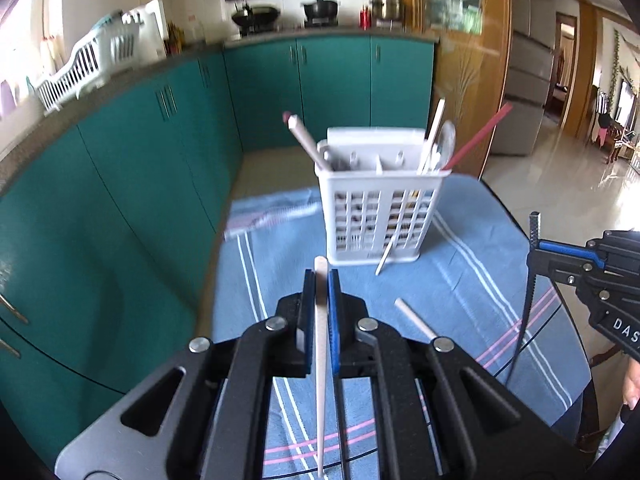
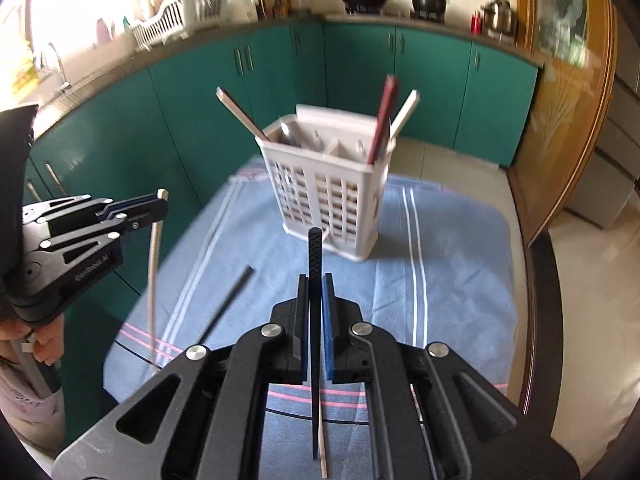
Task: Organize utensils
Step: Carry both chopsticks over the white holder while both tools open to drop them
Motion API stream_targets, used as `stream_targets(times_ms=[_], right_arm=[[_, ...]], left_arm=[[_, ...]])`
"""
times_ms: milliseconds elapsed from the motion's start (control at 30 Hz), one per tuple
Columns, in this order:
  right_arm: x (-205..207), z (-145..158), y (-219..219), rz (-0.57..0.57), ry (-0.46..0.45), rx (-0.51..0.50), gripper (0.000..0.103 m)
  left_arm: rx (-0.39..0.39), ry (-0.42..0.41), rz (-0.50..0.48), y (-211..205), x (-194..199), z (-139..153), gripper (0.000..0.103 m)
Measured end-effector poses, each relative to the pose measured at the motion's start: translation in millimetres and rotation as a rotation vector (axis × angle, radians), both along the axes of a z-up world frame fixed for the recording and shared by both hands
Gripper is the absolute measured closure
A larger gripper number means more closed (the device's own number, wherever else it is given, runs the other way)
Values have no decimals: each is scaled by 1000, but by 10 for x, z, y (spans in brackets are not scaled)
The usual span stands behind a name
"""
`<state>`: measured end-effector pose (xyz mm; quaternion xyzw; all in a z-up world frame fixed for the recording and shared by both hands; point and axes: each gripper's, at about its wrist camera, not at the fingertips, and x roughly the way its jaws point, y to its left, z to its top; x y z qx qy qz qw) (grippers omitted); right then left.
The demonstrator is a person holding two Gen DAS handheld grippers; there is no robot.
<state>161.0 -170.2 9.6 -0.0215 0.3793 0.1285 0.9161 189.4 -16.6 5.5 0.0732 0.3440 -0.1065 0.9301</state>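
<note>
A white slotted utensil holder [image 1: 380, 216] [image 2: 328, 196] stands on a blue striped cloth [image 1: 460, 280] [image 2: 440, 248]. It holds white chopsticks, a red chopstick [image 1: 478, 138] [image 2: 382, 120] and a metal spoon [image 1: 445, 140]. My left gripper [image 1: 321, 280] [image 2: 160, 204] is shut on a white chopstick [image 1: 321, 344] [image 2: 154, 280], held above the cloth in front of the holder. My right gripper [image 2: 315, 284] [image 1: 534, 248] is shut on a black chopstick [image 2: 315, 320] [image 1: 530, 280]. A loose white chopstick [image 1: 414, 318] and a loose black chopstick [image 2: 228, 302] lie on the cloth.
Another white chopstick [image 1: 386, 256] leans at the holder's base. Teal cabinets [image 1: 140, 184] [image 2: 200, 112] run along the left and back. A white dish rack [image 1: 88, 64] sits on the counter. The table edge [image 1: 560, 280] curves at right, tiled floor beyond.
</note>
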Motion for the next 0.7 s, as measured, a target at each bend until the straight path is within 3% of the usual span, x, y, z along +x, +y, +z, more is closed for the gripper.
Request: stream_targets(times_ms=[367,700], right_arm=[[-287,471,12,11,-154,28,96],[-199,469,62,16,-127,30,96]], left_arm=[[-36,-177,34,131,-321,472,97],[-73,-178,20,147,-319,589,97]])
